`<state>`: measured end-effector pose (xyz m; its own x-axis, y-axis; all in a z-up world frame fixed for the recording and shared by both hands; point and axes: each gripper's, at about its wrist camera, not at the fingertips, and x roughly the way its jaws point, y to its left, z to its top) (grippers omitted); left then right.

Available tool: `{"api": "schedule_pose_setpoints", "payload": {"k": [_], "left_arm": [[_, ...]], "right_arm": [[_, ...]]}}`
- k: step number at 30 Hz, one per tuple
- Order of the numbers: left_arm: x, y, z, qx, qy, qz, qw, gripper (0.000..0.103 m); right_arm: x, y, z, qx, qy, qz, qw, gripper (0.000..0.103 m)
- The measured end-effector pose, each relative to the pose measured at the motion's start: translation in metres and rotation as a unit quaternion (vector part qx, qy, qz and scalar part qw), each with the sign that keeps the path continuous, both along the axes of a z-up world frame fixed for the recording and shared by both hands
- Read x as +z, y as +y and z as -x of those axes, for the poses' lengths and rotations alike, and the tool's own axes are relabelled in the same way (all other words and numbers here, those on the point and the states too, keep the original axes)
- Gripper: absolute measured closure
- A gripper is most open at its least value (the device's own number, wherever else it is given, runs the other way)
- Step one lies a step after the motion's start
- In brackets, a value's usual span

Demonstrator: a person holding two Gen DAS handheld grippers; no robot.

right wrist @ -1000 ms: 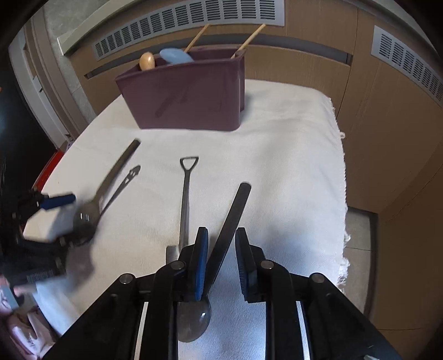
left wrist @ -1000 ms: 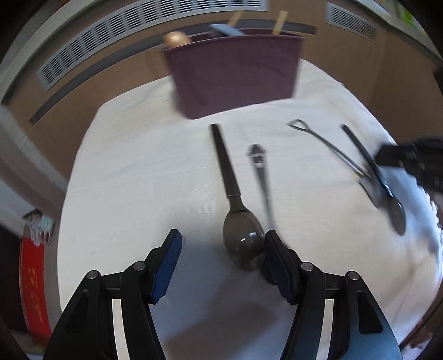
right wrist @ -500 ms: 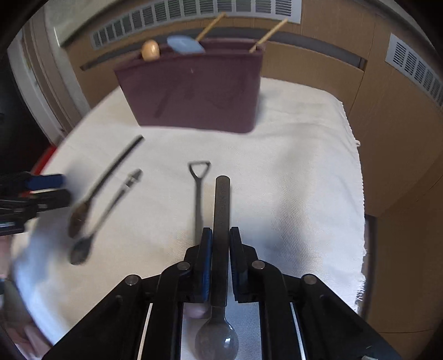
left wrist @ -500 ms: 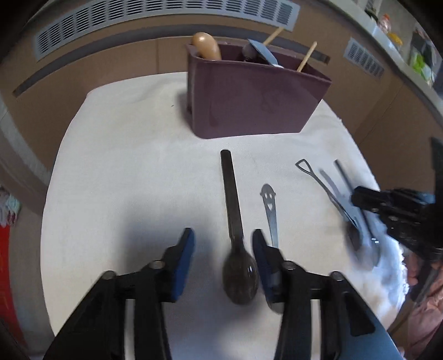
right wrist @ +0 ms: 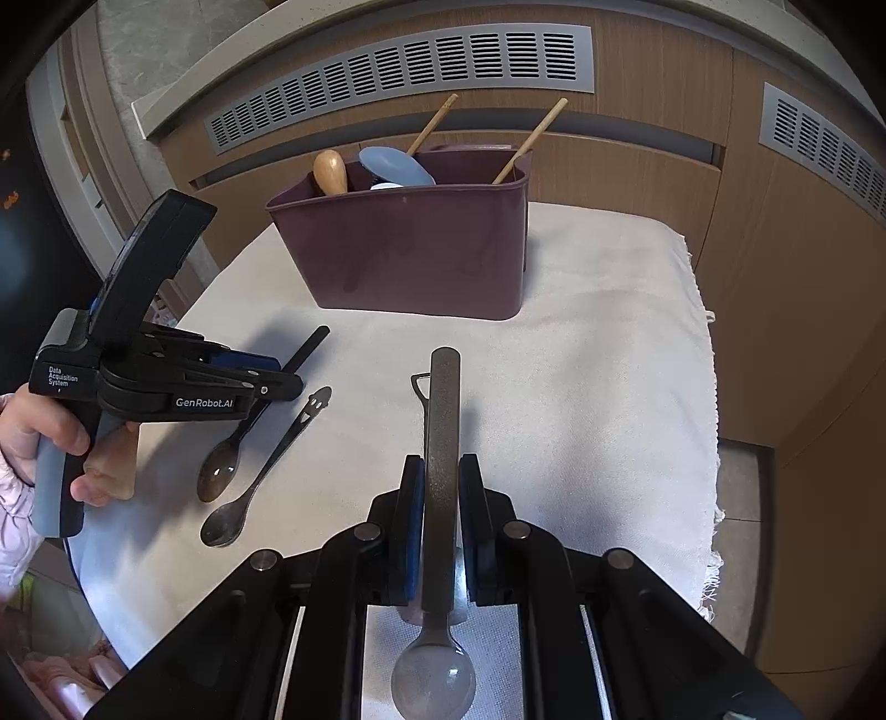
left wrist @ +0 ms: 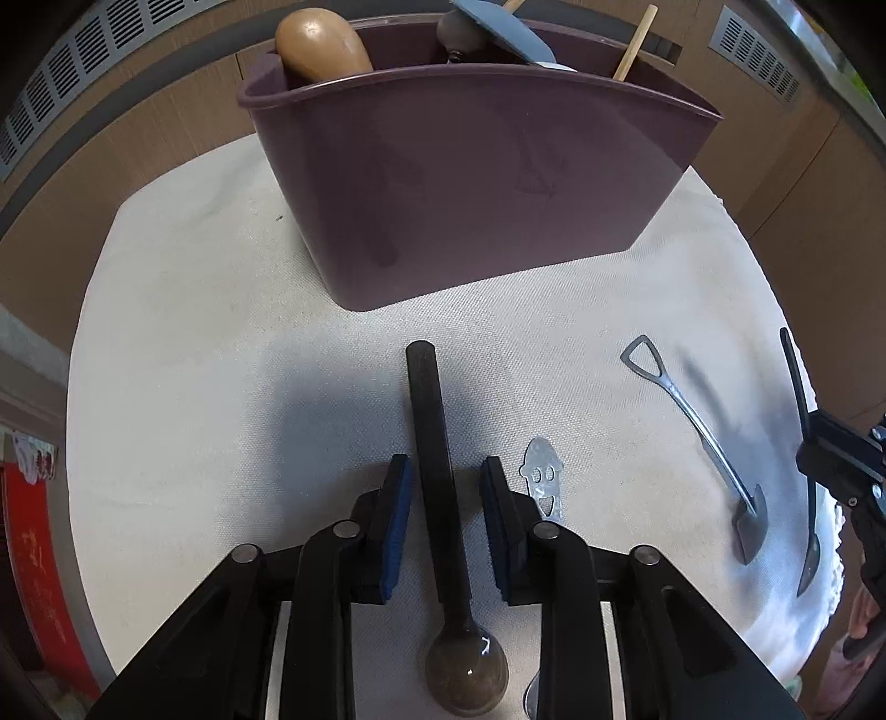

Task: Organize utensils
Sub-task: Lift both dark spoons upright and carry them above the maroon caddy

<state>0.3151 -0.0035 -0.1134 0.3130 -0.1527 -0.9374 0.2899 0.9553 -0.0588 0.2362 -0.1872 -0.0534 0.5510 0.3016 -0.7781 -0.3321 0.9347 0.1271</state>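
A: Where is the dark spoon (left wrist: 437, 498)?

B: It lies on the white cloth (left wrist: 194, 387) in front of the purple bin (left wrist: 476, 183), handle toward the bin, bowl nearest the camera. The left tool (left wrist: 443, 515) straddles its handle with a narrow spread, a gap showing on each side, so the blue pads (left wrist: 396, 515) are not touching it

A: And the other one?

B: The right tool (right wrist: 440, 526) is clamped on the flat handle of a second dark spoon (right wrist: 440, 459), pads pressed against both sides. Its greyish bowl sits between the tool's arms, and the handle points toward the bin (right wrist: 410, 249)

A: What else is on the cloth?

B: A slim metal spoon with a smiley face cut in its handle end (left wrist: 545, 484) lies just beside the left tool, on its right. Farther right is a small shovel-shaped utensil (left wrist: 703, 443); in the right wrist view only its loop end (right wrist: 419, 383) peeks out from behind the gripped handle

A: And in the bin?

B: A wooden rounded handle (left wrist: 321, 47), a blue spatula blade (left wrist: 498, 27) and thin wooden sticks (right wrist: 529, 141) stand in it. The cloth covers the counter, and wood panels with vent grilles (right wrist: 398, 72) rise behind
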Motion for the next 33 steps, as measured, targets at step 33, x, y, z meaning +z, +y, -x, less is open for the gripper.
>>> {"api": "schedule_pose_setpoints", "payload": {"k": [33], "left_arm": [[0.152, 0.035, 0.13, 0.001, -0.258, 0.165, 0.9519, 0.091]], "right_arm": [[0.074, 0.019, 0.059, 0.034, -0.103, -0.036, 0.993, 0.093]]}}
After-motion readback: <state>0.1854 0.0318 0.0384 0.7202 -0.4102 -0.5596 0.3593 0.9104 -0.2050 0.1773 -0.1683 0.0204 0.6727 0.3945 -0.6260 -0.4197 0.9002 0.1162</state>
